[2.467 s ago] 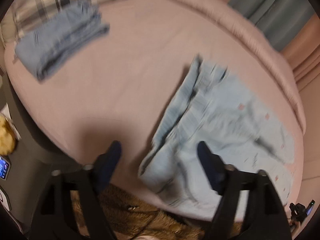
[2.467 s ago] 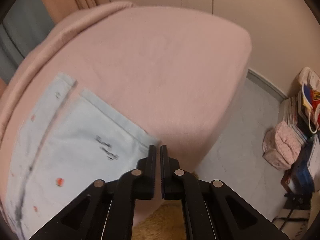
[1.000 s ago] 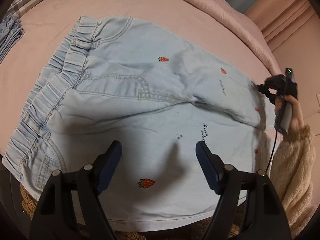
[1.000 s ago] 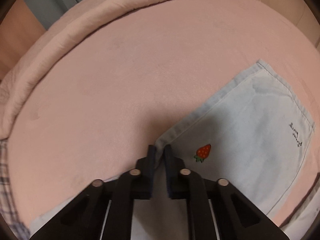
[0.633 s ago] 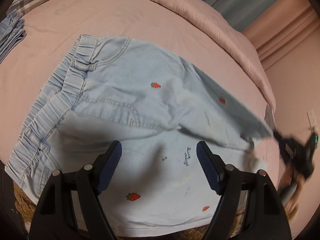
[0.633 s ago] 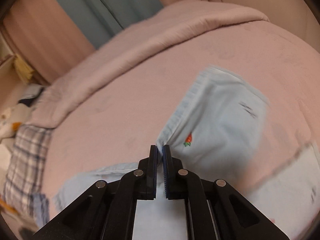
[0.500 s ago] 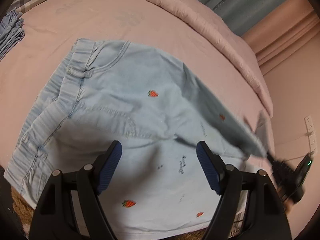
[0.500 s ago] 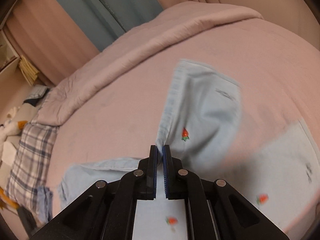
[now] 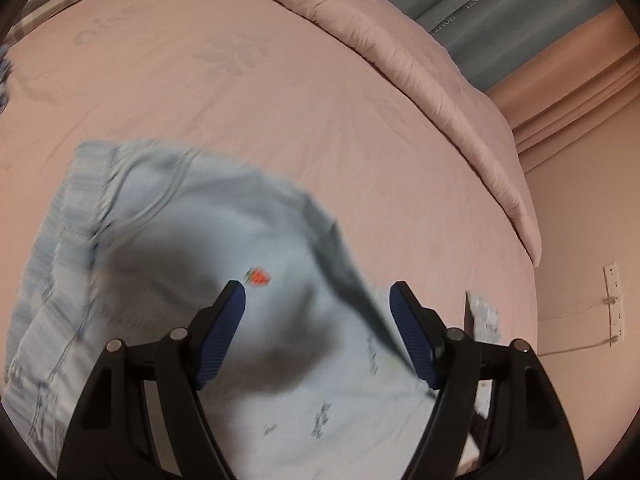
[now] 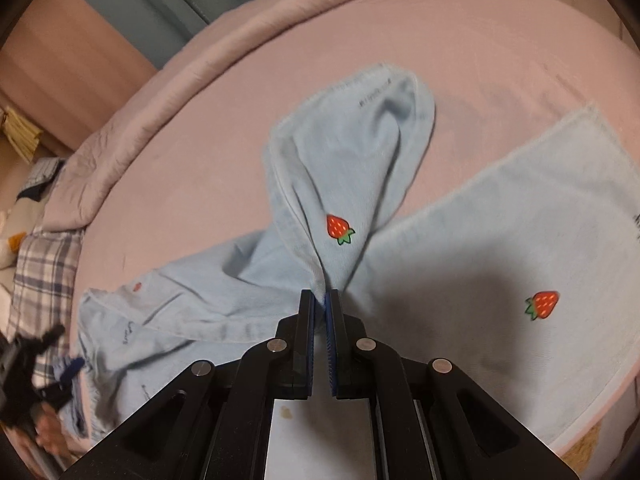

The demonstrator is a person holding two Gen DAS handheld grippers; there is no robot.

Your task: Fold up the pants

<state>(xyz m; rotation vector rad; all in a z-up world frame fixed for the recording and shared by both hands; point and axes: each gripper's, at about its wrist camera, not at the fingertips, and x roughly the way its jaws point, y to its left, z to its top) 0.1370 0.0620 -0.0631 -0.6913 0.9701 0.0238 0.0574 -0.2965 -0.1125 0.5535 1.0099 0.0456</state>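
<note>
Light blue denim pants (image 9: 172,240) with strawberry prints lie on the pink bed sheet (image 9: 240,92), waistband at the left in the left wrist view. My right gripper (image 10: 322,296) is shut on the hem edge of one pant leg (image 10: 360,168), which hangs lifted and draped above the bed. The other leg (image 10: 520,240) lies flat at the right. My left gripper (image 9: 318,300) hovers over the middle of the pants, its jaws wide and closing; cloth shows under the gap and the lifted leg's edge runs past the right finger, but the pads press on nothing. It also shows blurred, as the left gripper (image 10: 24,352), beside the waistband.
A rolled pink duvet (image 9: 400,52) runs along the bed's far side, with blue and pink curtains (image 9: 500,12) behind. A plaid pillow (image 10: 40,272) lies beyond the waistband. A wall outlet (image 9: 614,292) with a cord sits past the bed's right edge.
The right gripper has lifted the pant leg's hem off the bed and carried it toward the waistband. The left gripper has risen and drifted over the pants, which now look blurred.
</note>
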